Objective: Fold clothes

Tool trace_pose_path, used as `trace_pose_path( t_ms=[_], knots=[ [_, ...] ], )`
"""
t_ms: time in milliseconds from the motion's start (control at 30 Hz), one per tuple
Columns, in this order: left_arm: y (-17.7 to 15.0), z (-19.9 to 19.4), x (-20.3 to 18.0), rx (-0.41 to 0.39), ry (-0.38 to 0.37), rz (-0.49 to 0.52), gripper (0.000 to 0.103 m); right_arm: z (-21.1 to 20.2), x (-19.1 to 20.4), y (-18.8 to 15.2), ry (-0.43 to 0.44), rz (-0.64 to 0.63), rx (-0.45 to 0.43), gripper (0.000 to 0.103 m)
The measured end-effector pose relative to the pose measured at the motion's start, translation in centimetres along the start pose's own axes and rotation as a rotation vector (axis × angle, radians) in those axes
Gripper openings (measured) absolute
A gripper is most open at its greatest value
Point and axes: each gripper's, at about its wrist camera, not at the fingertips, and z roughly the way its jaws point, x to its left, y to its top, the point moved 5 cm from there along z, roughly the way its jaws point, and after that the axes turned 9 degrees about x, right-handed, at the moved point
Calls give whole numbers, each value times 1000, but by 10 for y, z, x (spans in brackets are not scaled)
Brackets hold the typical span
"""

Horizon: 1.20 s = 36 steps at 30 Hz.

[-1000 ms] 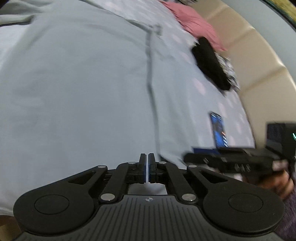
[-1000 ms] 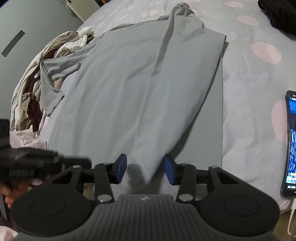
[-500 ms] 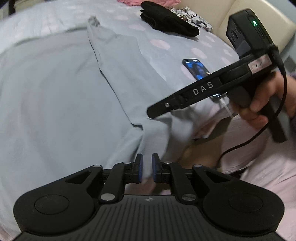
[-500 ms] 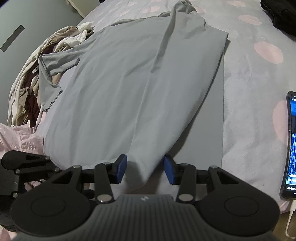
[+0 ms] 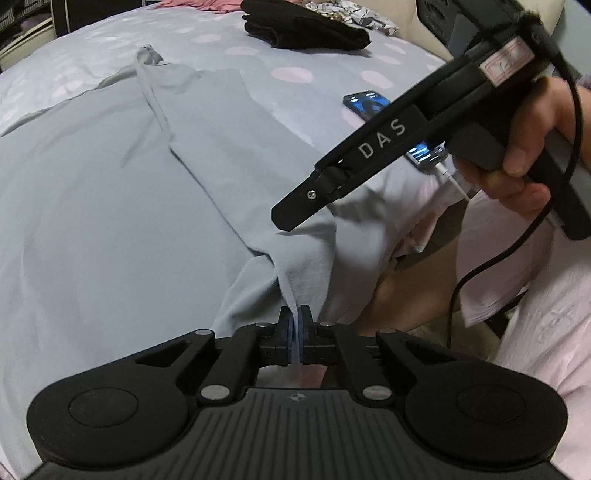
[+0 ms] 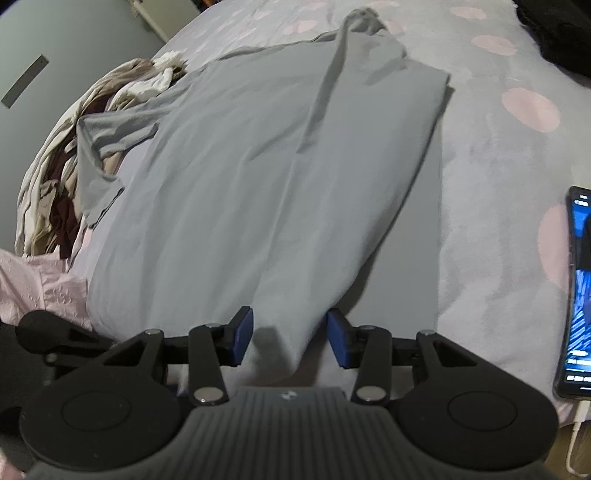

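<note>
A grey garment (image 5: 110,206) lies spread over the bed, one side folded in toward the middle. My left gripper (image 5: 295,334) is shut on a thin ridge of the garment's near hem, which rises between its blue pads. My right gripper (image 6: 290,336) stands open over the same near edge, with a soft fold of the grey garment (image 6: 258,184) between its pads, which do not press on it. In the left wrist view the right gripper (image 5: 284,218), held by a hand (image 5: 532,147), hovers just above the cloth, right of the pinched hem.
A lit phone (image 6: 576,288) with a white cable lies on the dotted bedsheet (image 6: 498,184) to the right. A pile of beige and brown clothes (image 6: 55,177) sits at the left edge. A black garment (image 5: 306,33) lies at the far side. Pink cloth (image 5: 546,332) hangs at the near right.
My left gripper rolled and swung across to the garment's near hem, opened a little, then shut on the hem. The right gripper kept still and open.
</note>
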Motion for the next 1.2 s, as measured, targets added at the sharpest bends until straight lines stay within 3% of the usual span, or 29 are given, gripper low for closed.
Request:
trace_pose_path(
  t_ms=[100, 267, 333, 367, 467, 600, 733, 900, 1100, 1200],
  knots=[
    [1, -13, 6, -36, -146, -85, 0, -4, -9, 3, -30, 36, -17, 48],
    [5, -38, 39, -156, -485, -373, 0, -13, -22, 7, -59, 85, -62, 48],
    [1, -49, 56, -229, -574, -479, 0, -16, -26, 7, -63, 93, -68, 48],
    [-3, -52, 66, -251, -584, -536, 0, -16, -26, 8, -65, 93, -67, 48],
    [-19, -47, 97, -237, -514, -693, 0, -13, -21, 6, -53, 77, -51, 48],
    [-46, -18, 121, -88, -380, -847, 0, -7, -6, 2, 6, 46, -24, 46],
    [-55, 0, 126, -11, -279, -859, 0, 3, 14, -10, 82, 18, 29, 42],
    [-53, -5, 130, -31, -191, -847, 0, 24, 41, -30, 141, -29, 107, 41],
    [-58, -10, 130, -31, -169, -841, 0, 47, 64, -46, 210, -58, 199, 39],
    [-59, -9, 132, -33, -175, -848, 0, 56, 68, -45, 222, -52, 213, 34]
  ],
)
